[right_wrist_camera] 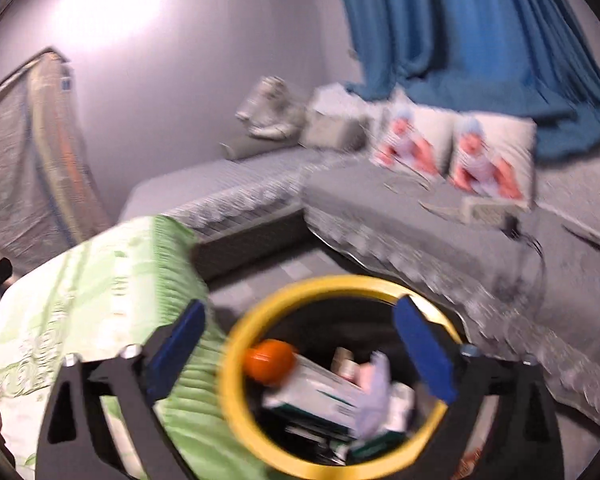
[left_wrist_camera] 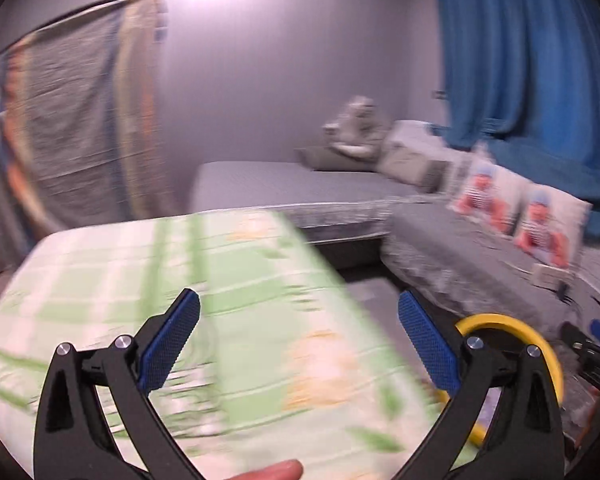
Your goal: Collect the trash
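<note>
A yellow-rimmed bin (right_wrist_camera: pixel 236 384) sits on the floor below my right gripper (right_wrist_camera: pixel 300 348). In it lie an orange ball-like item (right_wrist_camera: pixel 270 360), a white and green box (right_wrist_camera: pixel 320 394) and crumpled white paper (right_wrist_camera: pixel 374 392). My right gripper is open and empty, its blue pads (right_wrist_camera: pixel 424 354) spread above the bin's mouth. My left gripper (left_wrist_camera: pixel 300 344) is open and empty over a table with a green checked cloth (left_wrist_camera: pixel 160 272). The bin's rim (left_wrist_camera: pixel 540 336) shows at the right in the left wrist view. Both views are blurred.
A grey corner sofa (right_wrist_camera: pixel 420 216) with printed cushions (right_wrist_camera: pixel 492 156) runs behind the bin. A blue curtain (left_wrist_camera: pixel 520 52) hangs at the right. A small box (right_wrist_camera: pixel 486 210) lies on the sofa seat. The clothed table (right_wrist_camera: pixel 100 300) stands left of the bin.
</note>
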`<state>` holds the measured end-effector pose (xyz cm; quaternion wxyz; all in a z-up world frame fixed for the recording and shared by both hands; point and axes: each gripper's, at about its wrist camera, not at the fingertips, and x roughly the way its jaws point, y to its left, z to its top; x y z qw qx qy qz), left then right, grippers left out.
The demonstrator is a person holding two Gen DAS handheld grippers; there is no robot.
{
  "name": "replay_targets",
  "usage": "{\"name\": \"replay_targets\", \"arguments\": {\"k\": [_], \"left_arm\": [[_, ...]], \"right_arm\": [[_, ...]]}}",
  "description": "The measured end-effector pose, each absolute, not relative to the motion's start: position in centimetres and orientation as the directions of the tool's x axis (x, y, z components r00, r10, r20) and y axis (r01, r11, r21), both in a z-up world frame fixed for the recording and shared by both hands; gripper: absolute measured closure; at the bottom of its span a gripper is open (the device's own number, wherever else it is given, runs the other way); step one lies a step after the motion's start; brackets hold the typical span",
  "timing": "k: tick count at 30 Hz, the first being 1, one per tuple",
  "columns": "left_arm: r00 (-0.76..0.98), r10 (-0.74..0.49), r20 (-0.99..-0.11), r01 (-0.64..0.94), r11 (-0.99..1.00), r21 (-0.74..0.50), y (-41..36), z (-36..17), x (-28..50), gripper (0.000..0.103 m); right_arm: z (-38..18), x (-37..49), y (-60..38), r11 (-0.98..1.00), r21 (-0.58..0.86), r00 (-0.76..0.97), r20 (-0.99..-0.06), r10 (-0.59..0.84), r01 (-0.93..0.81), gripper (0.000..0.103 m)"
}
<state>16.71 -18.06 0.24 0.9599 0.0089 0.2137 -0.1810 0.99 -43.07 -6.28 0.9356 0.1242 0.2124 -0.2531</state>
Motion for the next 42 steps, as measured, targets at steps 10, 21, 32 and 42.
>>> {"name": "replay_targets", "arguments": {"k": [10,21,32,42], "left_arm": [[0.950,-0.090,-0.299,0.092,0.996,-0.009,-3.9,1.2,10.7,0.008],[0.948,0.083,-0.308,-0.087,0.996,-0.001,2.4,1.1,3.6,0.008],[0.940,0.047,-0.337,-0.059,0.998,-0.027,2.7,-0.5,1.2,0.008],[0.949,0.046,-0.311,-0.062,0.997,-0.042,2.7,-0.2,1.4,0.008]], "right_arm": [[-2.8,1.7,-30.3,0.977,0.136,0.940,-0.323,-0.112,0.163,0.008],[-2.1,-0.3,-21.0,0.997,0.048,0.956,-0.290,-0.043,0.059,0.008],[-3.6,-0.8,-19.3,0.997,0.029,0.951,-0.304,-0.053,0.065,0.008],[-4.0,-0.8,-18.8,0.998,0.030,0.954,-0.296,-0.040,0.051,0.008]]}}
